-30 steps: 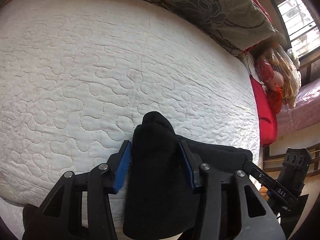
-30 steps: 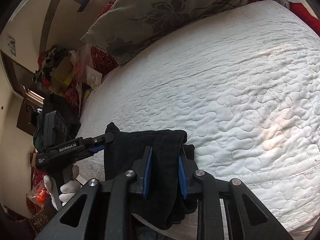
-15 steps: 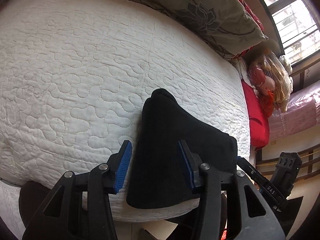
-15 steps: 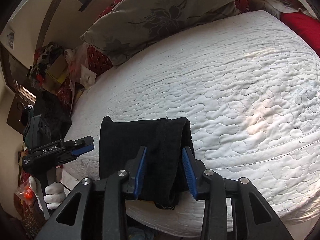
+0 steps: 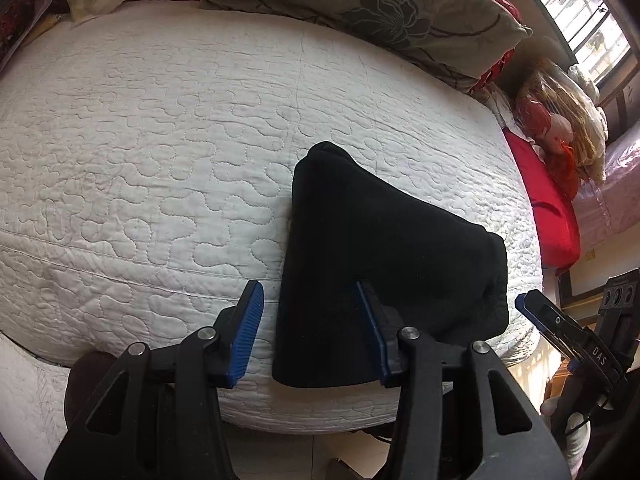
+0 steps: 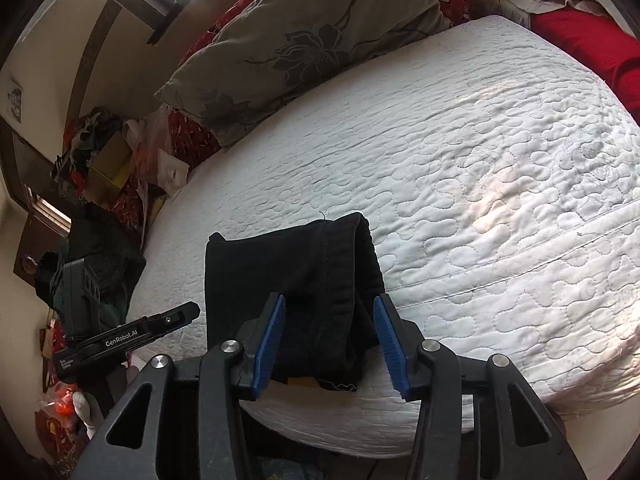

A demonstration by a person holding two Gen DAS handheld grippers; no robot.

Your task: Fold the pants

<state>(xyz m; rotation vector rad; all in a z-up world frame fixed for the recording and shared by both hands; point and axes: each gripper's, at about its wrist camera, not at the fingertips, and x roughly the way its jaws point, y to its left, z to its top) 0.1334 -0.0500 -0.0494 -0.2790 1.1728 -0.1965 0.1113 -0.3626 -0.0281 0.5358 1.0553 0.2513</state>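
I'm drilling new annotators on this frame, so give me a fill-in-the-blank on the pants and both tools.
The folded pants are ____ in colour.
They lie on a white quilted ____.
The left tool has its jaws ____.
The finger pads of the right tool are ____ in colour.
Missing: black; mattress; open; blue

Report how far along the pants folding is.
Done: the black pants lie as a compact folded bundle at the near edge of the white quilted mattress. In hand: nothing; the left tongs and right tongs stand open around the bundle, gripping nothing. Left: at most tidying the looser right edge.
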